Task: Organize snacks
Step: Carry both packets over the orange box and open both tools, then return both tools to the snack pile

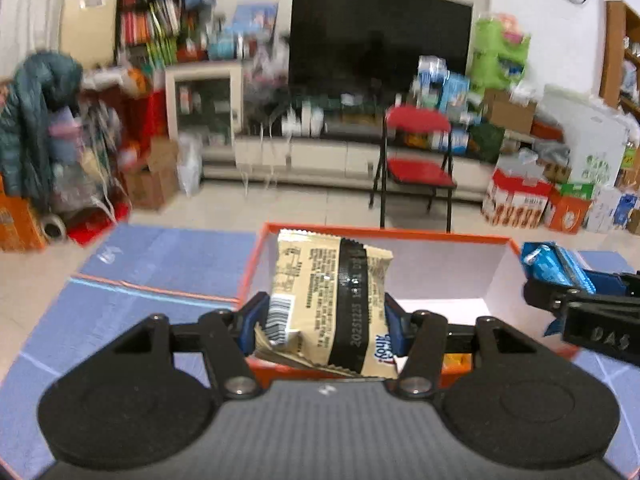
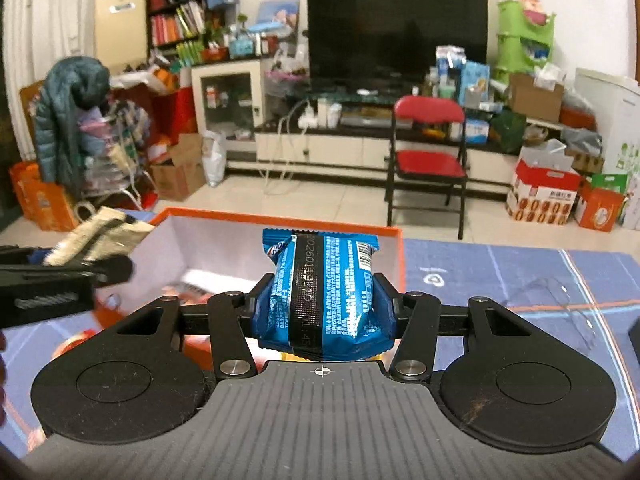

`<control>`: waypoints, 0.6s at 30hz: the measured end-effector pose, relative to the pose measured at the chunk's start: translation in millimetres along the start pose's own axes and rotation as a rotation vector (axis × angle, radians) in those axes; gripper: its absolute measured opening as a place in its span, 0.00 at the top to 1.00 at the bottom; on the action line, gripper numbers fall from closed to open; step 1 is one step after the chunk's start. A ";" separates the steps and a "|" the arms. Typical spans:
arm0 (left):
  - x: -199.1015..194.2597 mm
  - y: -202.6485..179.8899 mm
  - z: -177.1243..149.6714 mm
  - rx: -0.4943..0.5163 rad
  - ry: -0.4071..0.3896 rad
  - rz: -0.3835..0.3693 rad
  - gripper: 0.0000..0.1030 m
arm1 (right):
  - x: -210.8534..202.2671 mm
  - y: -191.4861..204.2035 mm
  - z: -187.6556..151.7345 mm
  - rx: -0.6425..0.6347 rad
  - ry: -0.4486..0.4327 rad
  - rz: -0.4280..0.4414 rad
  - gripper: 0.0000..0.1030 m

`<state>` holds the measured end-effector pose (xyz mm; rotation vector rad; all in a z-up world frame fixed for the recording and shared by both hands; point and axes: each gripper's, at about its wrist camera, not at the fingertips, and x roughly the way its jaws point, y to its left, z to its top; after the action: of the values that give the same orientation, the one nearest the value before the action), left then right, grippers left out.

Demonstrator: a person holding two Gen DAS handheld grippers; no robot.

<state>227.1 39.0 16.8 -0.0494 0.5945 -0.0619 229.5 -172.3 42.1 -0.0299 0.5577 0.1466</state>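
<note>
Two grippers' fingers, left (image 1: 326,312) clamping beige packet (image 1: 328,296), right (image 2: 322,304) clamping blue packet (image 2: 324,292)

My right gripper (image 2: 322,304) clamps a blue snack packet (image 2: 324,296) above the orange box (image 2: 280,220); my left gripper (image 2: 108,270) holds a beige packet (image 2: 100,236).

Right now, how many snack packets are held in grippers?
2: a beige packet in the left gripper, a blue packet in the right gripper. More may lie hidden in the orange box.

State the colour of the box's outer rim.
Orange, on the box; clearest in the left wrist view.
</note>
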 end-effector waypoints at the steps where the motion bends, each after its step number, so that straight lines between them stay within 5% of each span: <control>1: 9.9 -1.7 2.9 0.008 0.025 -0.019 0.40 | 15.7 3.5 5.6 -0.016 0.042 -0.008 0.61; 4: 0.9 0.8 7.3 0.020 -0.010 0.013 0.28 | 20.6 6.7 13.6 -0.023 0.044 -0.028 0.57; 8: -52.0 20.7 -5.0 0.034 -0.115 0.028 0.02 | -40.5 8.1 3.2 -0.047 -0.089 -0.017 0.32; 14: -115.2 65.1 -60.1 0.021 -0.114 0.089 0.01 | -126.4 17.3 -73.4 -0.075 -0.111 0.072 0.31; 18: -143.1 89.8 -109.1 -0.048 -0.105 0.115 0.01 | -141.1 23.5 -124.5 -0.050 -0.081 0.155 0.30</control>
<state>51.6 135.8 0.6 -0.0643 0.4933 0.0659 42.4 -175.9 11.4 -0.0287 0.4751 0.3118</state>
